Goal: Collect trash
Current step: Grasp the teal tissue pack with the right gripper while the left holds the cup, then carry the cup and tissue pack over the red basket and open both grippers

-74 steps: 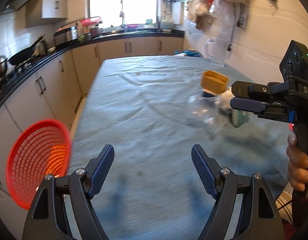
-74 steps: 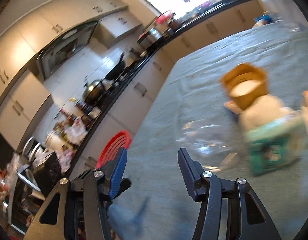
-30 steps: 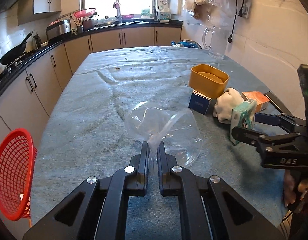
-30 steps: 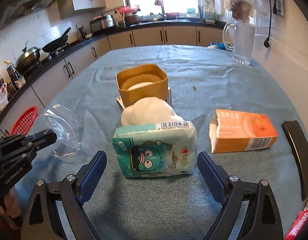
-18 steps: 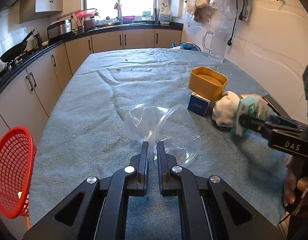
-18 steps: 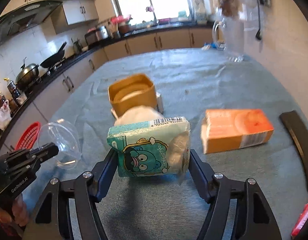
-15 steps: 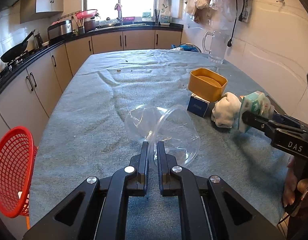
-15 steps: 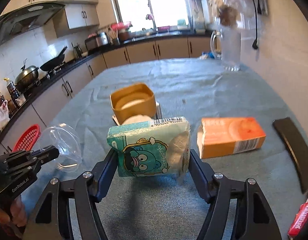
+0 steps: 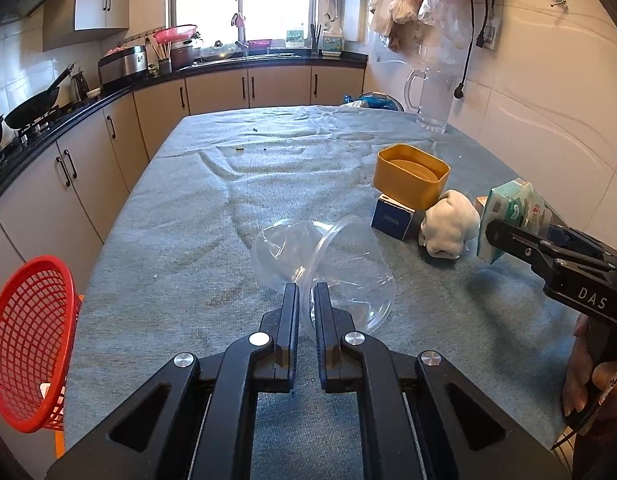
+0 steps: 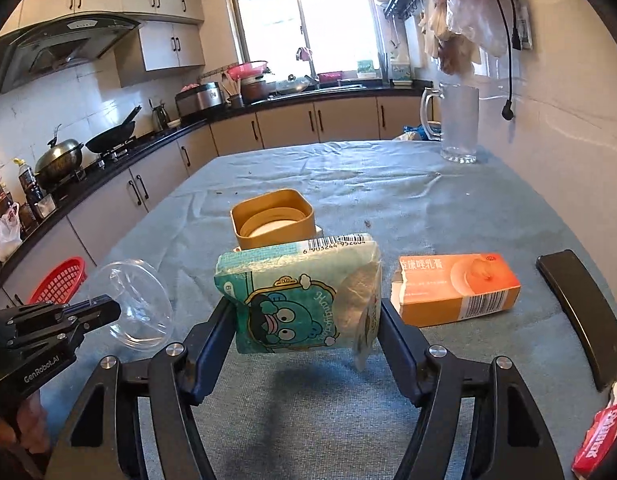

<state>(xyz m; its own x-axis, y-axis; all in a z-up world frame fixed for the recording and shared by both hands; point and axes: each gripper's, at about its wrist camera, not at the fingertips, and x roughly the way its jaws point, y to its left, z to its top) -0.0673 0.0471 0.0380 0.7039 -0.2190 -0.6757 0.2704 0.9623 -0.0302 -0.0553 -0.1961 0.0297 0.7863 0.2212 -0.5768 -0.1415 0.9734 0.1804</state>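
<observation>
A clear plastic tub [image 9: 340, 264] lies on its side on the blue-grey tablecloth. My left gripper [image 9: 306, 286] is shut on its thin rim. In the right wrist view the same tub [image 10: 136, 304] hangs at the tip of the left gripper [image 10: 108, 310]. My right gripper [image 10: 304, 304] is shut on a teal tissue pack [image 10: 292, 292] with a cartoon face, and holds it clear of the cloth. From the left wrist view the pack [image 9: 512, 208] shows at the right edge, in the right gripper [image 9: 504, 236]. A red mesh basket [image 9: 28, 340] stands off the table's left side.
A yellow square container [image 9: 410, 180] rests on a small blue box [image 9: 392, 220], with a white crumpled wad [image 9: 448, 224] beside them. An orange carton [image 10: 456, 288], a black flat object [image 10: 580, 312] and a red packet [image 10: 600, 436] lie to the right. A glass mug [image 9: 432, 100] stands far back.
My right gripper closed on the tissue pack, then lifted it off the cloth. My left gripper, open at first, has stayed shut on the clear tub and hardly moved.
</observation>
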